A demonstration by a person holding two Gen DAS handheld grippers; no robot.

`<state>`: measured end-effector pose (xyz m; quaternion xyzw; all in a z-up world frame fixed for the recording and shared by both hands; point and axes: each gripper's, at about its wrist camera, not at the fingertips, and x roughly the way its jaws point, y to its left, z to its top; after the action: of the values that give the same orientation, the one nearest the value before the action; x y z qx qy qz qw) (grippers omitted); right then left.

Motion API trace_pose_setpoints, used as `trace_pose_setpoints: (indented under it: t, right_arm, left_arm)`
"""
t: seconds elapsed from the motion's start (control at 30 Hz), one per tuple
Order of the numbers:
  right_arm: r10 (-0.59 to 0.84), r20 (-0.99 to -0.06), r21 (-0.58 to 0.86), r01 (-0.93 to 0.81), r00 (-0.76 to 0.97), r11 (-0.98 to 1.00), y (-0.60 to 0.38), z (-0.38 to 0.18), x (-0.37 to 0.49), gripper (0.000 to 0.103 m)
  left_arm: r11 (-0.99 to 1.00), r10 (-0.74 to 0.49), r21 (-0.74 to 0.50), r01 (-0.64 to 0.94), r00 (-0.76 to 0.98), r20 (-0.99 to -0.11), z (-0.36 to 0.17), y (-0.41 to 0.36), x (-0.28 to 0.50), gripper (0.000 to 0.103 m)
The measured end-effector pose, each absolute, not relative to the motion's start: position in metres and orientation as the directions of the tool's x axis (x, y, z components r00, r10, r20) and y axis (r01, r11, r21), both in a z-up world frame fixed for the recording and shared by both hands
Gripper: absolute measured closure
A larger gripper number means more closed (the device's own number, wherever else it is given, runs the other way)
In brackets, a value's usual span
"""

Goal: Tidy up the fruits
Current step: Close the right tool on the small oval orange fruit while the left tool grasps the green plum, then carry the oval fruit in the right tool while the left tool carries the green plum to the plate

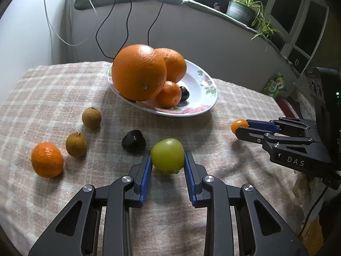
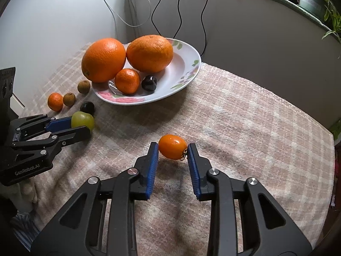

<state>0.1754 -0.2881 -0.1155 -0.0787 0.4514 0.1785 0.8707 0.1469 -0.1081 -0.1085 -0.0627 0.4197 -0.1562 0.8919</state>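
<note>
Nearest the left wrist camera, the left gripper [image 1: 168, 160] has its blue-padded jaws pinching a green fruit [image 1: 167, 158], round, smooth and yellow-green, lying low over the checked cloth [image 1: 64, 98] that covers the bench. In the right wrist view the right gripper [image 2: 173, 150] has its jaws set on either side of a small orange tomato [image 2: 173, 146], glossy and oval with a dried calyx at one end; both pads appear to touch it, so it looks pinched (whether it is clear of the cloth cannot be told).

Just beyond the green fruit lies a dark plum-like fruit [image 1: 133, 140]. To its left sit two brown longans [image 1: 76, 144], dull and rough-skinned, and a small mandarin [image 1: 47, 159] nearest the cloth's left edge.

Further back stands a white plate [image 1: 202, 85] with a floral rim. It carries two large oranges [image 1: 139, 72] with pitted skin, touching each other, a smaller mandarin in front of them and a dark shiny fruit [image 2: 149, 83] just beside it.

Behind the bench, black cables [image 1: 127, 21] hang down the wall, and a potted plant [image 1: 240, 8] stands on the sill
</note>
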Motion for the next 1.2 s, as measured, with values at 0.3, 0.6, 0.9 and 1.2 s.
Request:
trace_pose_setpoints:
  t: [0.3,0.6,0.9,1.2]
  right_arm:
    - [0.258,-0.78,0.034,-0.373,0.571,0.927,-0.294,-0.091,0.172,0.074]
    - [0.276,-0.75,0.044,-0.371,0.601,0.928,-0.291,-0.075,0.182,0.074]
    - [0.283,-0.735,0.053,-0.364,0.616,0.93,-0.289,-0.066,0.197,0.074]
    - [0.293,-0.735,0.065,-0.366,0.612,0.928,-0.286,-0.066,0.21,0.074]
  left_arm:
    - [0.932,-0.362,-0.253,0.261,0.618,-0.698,-0.091,-0.122,0.15,0.075]
    - [0.93,-0.367,-0.25,0.271,0.623,-0.69,-0.086,-0.134,0.164,0.075]
    - [0.928,-0.371,-0.247,0.279,0.629,-0.683,-0.081,-0.142,0.172,0.075]
    - [0.928,-0.371,-0.241,0.285,0.631,-0.681,-0.079,-0.148,0.182,0.075]
